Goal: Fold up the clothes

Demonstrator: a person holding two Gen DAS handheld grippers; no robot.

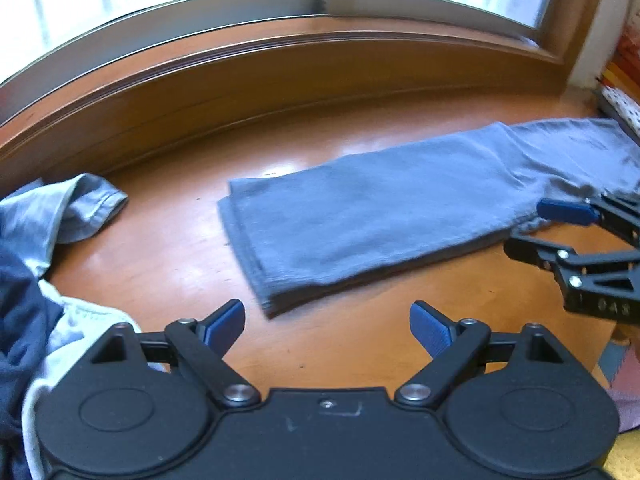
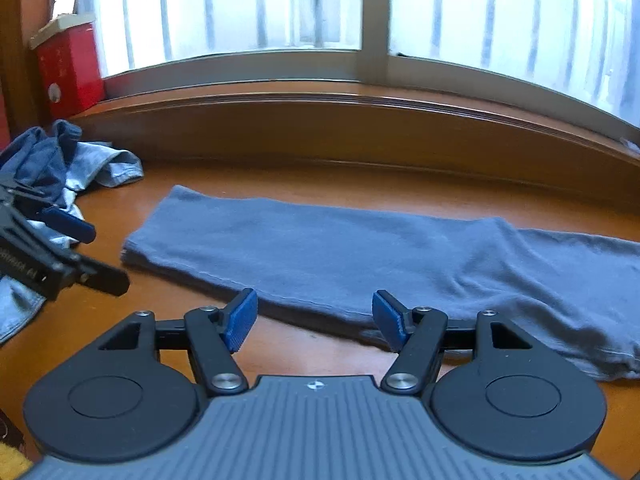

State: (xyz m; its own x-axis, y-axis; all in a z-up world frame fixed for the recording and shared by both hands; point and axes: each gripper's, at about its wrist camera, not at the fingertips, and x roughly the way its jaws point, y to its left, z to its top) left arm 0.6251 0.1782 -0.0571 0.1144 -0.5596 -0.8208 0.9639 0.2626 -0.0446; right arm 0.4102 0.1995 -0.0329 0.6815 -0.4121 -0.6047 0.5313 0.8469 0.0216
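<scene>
A blue-grey garment (image 1: 380, 216) (image 2: 360, 256), folded into a long strip, lies flat on the wooden surface (image 1: 180, 248). My left gripper (image 1: 328, 328) hovers open just short of the strip's left end, with nothing between its blue pads. At the right edge of the left wrist view, my right gripper (image 1: 536, 230) stands open beside the strip's near edge. In its own view the right gripper (image 2: 316, 320) is open over that near edge, empty. The left gripper (image 2: 96, 254) shows there at the far left, open.
A heap of crumpled blue and pale clothes (image 1: 44, 240) (image 2: 52, 168) lies at the left. A red box (image 2: 68, 68) stands on the sill by the window (image 2: 360, 20). A raised wooden ledge (image 1: 280, 80) runs behind the garment. Patterned items (image 1: 624, 92) sit at the far right.
</scene>
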